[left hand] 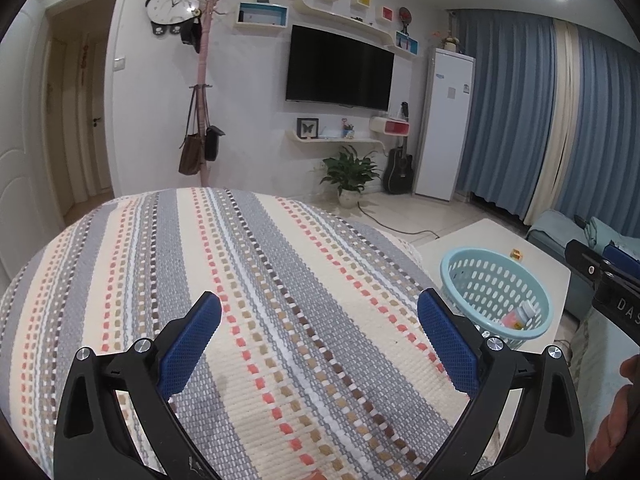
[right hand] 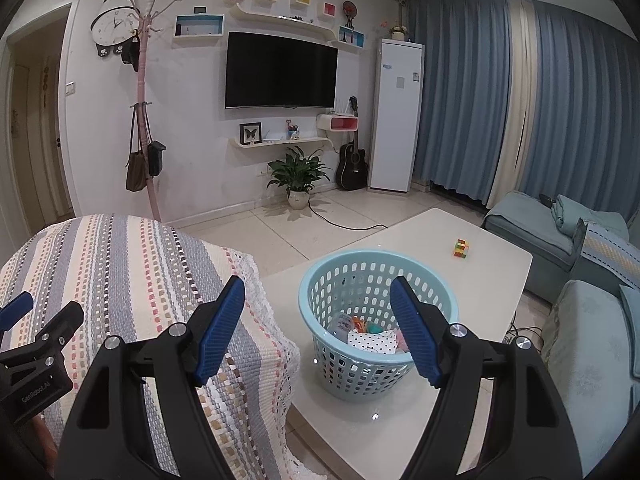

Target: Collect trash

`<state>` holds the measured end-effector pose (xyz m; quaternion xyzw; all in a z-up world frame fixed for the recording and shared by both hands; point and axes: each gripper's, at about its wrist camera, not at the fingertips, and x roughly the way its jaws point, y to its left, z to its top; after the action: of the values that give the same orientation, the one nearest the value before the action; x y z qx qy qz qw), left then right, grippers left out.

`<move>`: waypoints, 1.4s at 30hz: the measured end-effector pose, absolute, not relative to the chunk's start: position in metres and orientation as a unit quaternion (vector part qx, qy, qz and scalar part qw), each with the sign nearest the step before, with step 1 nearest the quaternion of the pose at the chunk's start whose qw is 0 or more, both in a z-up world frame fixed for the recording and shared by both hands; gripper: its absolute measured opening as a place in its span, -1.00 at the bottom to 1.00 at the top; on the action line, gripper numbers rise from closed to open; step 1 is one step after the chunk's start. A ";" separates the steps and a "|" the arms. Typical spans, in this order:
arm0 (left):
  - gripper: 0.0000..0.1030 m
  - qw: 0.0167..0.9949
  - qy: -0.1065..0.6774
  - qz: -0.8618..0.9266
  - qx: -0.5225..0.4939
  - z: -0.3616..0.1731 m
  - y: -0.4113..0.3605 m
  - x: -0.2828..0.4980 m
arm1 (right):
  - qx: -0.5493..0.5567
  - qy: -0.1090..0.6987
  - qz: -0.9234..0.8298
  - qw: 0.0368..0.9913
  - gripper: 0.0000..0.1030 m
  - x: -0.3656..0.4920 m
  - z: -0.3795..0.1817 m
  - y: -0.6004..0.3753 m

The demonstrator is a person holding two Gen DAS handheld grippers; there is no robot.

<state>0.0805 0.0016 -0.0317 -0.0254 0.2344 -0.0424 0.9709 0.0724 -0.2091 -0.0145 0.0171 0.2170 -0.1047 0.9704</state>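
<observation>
A light blue perforated basket (right hand: 440, 296) stands on the white low table (right hand: 492, 256); it also shows in the left wrist view (left hand: 456, 264). Inside lie a small bottle (right hand: 343, 325), a white dotted wrapper (right hand: 372, 340) and other colourful trash; the bottle shows in the left wrist view (left hand: 518, 316). My right gripper (right hand: 318, 304) is open and empty, held above and in front of the basket. My left gripper (left hand: 320, 312) is open and empty over the striped woven cloth (left hand: 240, 280). The left gripper's side shows at the right wrist view's left edge (right hand: 36, 332).
A small colourful cube (right hand: 461, 249) sits on the table beyond the basket. The striped cloth covers a piece of furniture (right hand: 120, 280) left of the table. A blue-grey sofa (right hand: 580, 320) stands to the right. A potted plant (right hand: 298, 176), guitar and cable lie by the far wall.
</observation>
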 end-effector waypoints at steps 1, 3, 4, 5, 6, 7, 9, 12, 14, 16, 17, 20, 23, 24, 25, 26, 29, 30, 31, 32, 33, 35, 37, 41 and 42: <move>0.85 0.971 0.234 -0.042 -0.025 -0.032 0.002 0.080 | 0.017 0.217 -0.105 0.970 0.38 0.073 -0.015 -0.209; 0.85 0.971 0.233 -0.041 -0.023 -0.031 0.001 0.079 | 0.018 0.218 -0.105 0.970 0.38 0.073 -0.015 -0.209; 0.85 0.971 0.233 -0.042 -0.022 -0.031 0.000 0.079 | 0.018 0.218 -0.104 0.970 0.38 0.073 -0.015 -0.209; 0.85 0.971 0.233 -0.043 -0.023 -0.031 0.000 0.079 | 0.018 0.218 -0.103 0.970 0.38 0.072 -0.015 -0.209; 0.85 0.971 0.233 -0.043 -0.022 -0.031 0.000 0.079 | 0.020 0.219 -0.103 0.970 0.38 0.073 -0.015 -0.210; 0.85 0.971 0.233 -0.043 -0.021 -0.030 -0.001 0.079 | 0.020 0.220 -0.103 0.970 0.38 0.073 -0.016 -0.209; 0.85 0.972 0.232 -0.043 -0.019 -0.030 -0.001 0.078 | 0.019 0.220 -0.103 0.970 0.38 0.073 -0.016 -0.209; 0.85 0.972 0.231 -0.042 -0.019 -0.030 -0.002 0.078 | 0.020 0.221 -0.102 0.970 0.38 0.074 -0.017 -0.209; 0.85 0.972 0.230 -0.041 -0.020 -0.029 -0.002 0.078 | 0.019 0.222 -0.101 0.970 0.38 0.074 -0.018 -0.209; 0.85 0.972 0.230 -0.042 -0.021 -0.029 -0.001 0.079 | 0.019 0.223 -0.101 0.969 0.38 0.075 -0.019 -0.209; 0.85 0.972 0.231 -0.041 -0.020 -0.029 -0.001 0.079 | 0.020 0.223 -0.100 0.969 0.38 0.075 -0.019 -0.209; 0.85 0.972 0.230 -0.041 -0.019 -0.029 -0.002 0.078 | 0.020 0.223 -0.100 0.969 0.38 0.075 -0.020 -0.209; 0.85 0.972 0.230 -0.041 -0.019 -0.028 -0.001 0.079 | 0.021 0.224 -0.100 0.969 0.38 0.075 -0.020 -0.209; 0.85 0.972 0.230 -0.041 -0.019 -0.028 -0.001 0.078 | 0.021 0.225 -0.099 0.969 0.38 0.075 -0.020 -0.209; 0.85 0.972 0.230 -0.040 -0.019 -0.028 -0.001 0.078 | 0.021 0.225 -0.099 0.969 0.38 0.075 -0.021 -0.208; 0.85 0.972 0.229 -0.040 -0.018 -0.028 -0.001 0.078 | 0.021 0.225 -0.099 0.969 0.38 0.075 -0.021 -0.208; 0.85 0.972 0.230 -0.041 -0.019 -0.028 -0.001 0.079 | 0.021 0.226 -0.099 0.969 0.38 0.075 -0.021 -0.208; 0.85 0.972 0.230 -0.041 -0.019 -0.028 -0.001 0.078 | 0.022 0.226 -0.099 0.969 0.38 0.075 -0.021 -0.208; 0.85 0.972 0.230 -0.041 -0.019 -0.028 -0.002 0.078 | 0.022 0.226 -0.099 0.969 0.38 0.075 -0.022 -0.208; 0.85 0.972 0.229 -0.041 -0.019 -0.028 -0.002 0.078 | 0.022 0.227 -0.098 0.969 0.38 0.075 -0.022 -0.208; 0.85 0.972 0.230 -0.041 -0.019 -0.028 -0.002 0.078 | 0.022 0.227 -0.098 0.969 0.38 0.075 -0.022 -0.208; 0.85 0.972 0.230 -0.041 -0.019 -0.028 -0.002 0.078 | 0.021 0.227 -0.098 0.969 0.38 0.075 -0.022 -0.207; 0.85 0.972 0.229 -0.041 -0.019 -0.028 -0.002 0.078 | 0.022 0.226 -0.099 0.969 0.38 0.075 -0.022 -0.208; 0.85 0.972 0.230 -0.041 -0.019 -0.028 -0.002 0.078 | 0.021 0.228 -0.098 0.969 0.38 0.076 -0.023 -0.208; 0.85 0.972 0.230 -0.041 -0.018 -0.028 -0.002 0.078 | 0.022 0.228 -0.098 0.969 0.38 0.076 -0.023 -0.208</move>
<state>0.0780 -0.0020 -0.0284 -0.0184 0.2297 -0.0414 0.9722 0.0757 -0.2078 -0.0227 0.0218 0.2278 -0.0978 0.9685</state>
